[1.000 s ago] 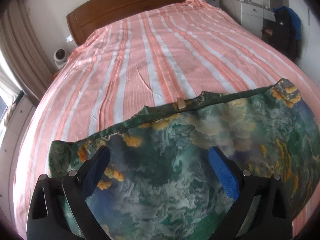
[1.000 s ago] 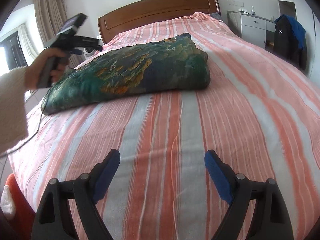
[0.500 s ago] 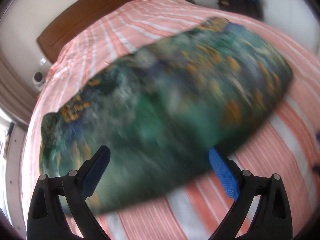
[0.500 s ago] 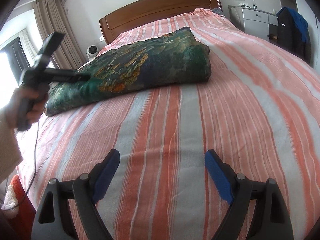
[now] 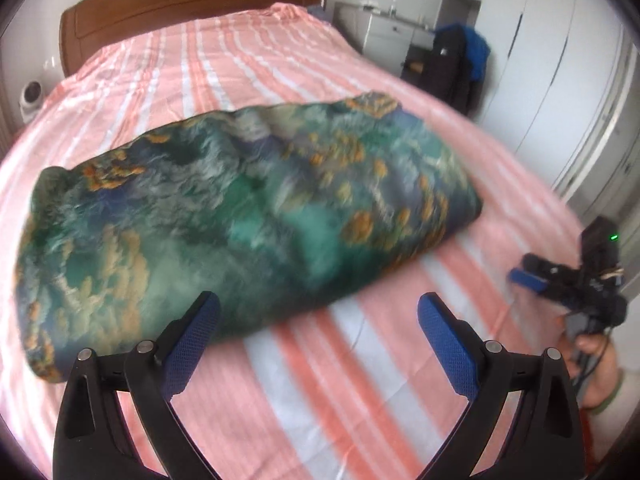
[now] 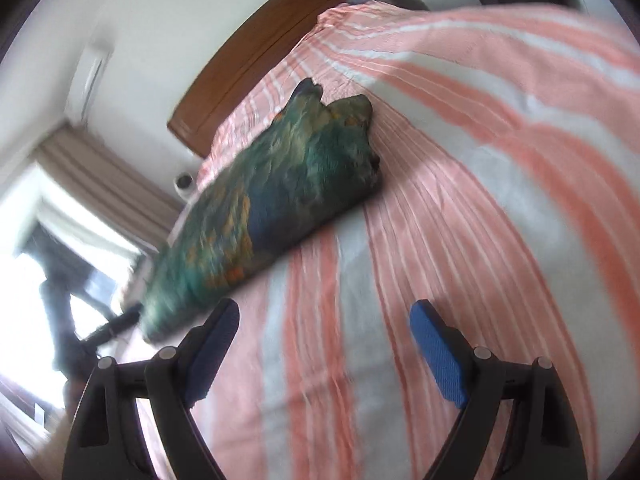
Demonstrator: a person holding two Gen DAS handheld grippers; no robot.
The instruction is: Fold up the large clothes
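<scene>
A folded garment [image 5: 248, 216] with a green, blue and orange print lies in a thick bundle on the pink-striped bed [image 5: 248, 60]. My left gripper [image 5: 316, 316] hangs open just in front of its near edge, nothing between the blue pads. In the right wrist view the same garment [image 6: 280, 204] lies tilted across the bed [image 6: 480, 200], and my right gripper [image 6: 324, 324] is open over bare sheet beside the bundle's near end. In the left wrist view the right gripper [image 5: 532, 280] shows at the far right, held by a hand [image 5: 596, 376].
A wooden headboard [image 5: 180, 4] stands at the far end of the bed. A white cabinet [image 5: 392, 36] and a chair with dark and blue clothes [image 5: 460, 60] stand to the right, beside white wardrobe doors [image 5: 560, 100]. A curtained window [image 6: 80, 220] is on the left.
The left gripper has drawn back off the garment toward the bed's near edge and swung right. The right gripper has rolled, tilting its view, and moved nearer the bundle.
</scene>
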